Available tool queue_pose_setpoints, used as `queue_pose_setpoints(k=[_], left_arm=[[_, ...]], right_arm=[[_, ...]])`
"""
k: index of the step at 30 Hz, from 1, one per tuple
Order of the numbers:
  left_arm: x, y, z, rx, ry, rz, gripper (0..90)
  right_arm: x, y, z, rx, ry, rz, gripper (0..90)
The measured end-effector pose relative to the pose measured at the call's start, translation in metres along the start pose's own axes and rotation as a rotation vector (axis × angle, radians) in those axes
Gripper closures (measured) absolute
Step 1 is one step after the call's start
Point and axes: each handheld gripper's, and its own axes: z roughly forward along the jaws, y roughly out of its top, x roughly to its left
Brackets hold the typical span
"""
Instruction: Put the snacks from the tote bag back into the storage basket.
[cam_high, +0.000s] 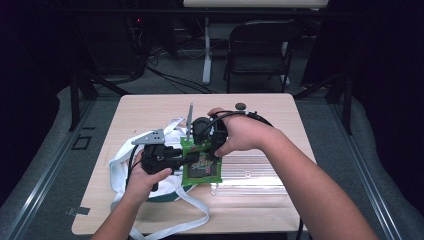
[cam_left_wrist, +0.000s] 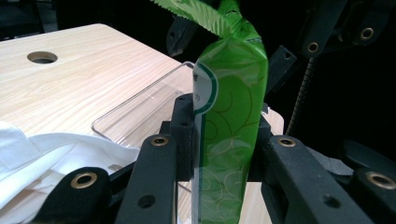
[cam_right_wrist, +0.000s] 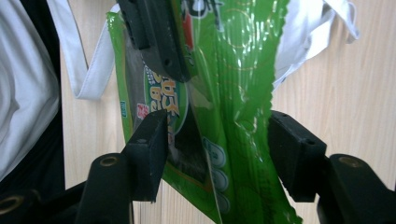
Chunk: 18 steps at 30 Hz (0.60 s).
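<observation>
**Holding one green snack packet between two tongs, above the tabletop**

Listing, item by item:

- Green snack packet: lifted clear of the tabletop, upright between both tools, printed face toward the high camera. Crimped top edge unbroken in the left gripper view; no tear visible.
- Left tongs: clamped tight on the packet, jaws pressing both faces of the film.
- Right tongs: jaws set either side of the packet near its crimped end, left jaw touching the film, right jaw showing a slight gap; firmness of grip cannot be told.
- White cloth bag: slack on the tabletop under the left hand, straps trailing toward the near edge.
- Clear plastic tray: just right of the packet.

Status, as judged: packet picked up and shared between both tools; destination unknown, placement left to do.
</observation>
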Motion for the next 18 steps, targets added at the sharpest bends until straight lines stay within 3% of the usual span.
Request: queue_pose_setpoints(k=[18], left_arm=[[-0.0014,-0.0005,0.0025,0.008,-0.003,0.019,72.9]], right_arm=[[0.001,0.0023,0.0046,0.038,0.066,0.019,57.3]])
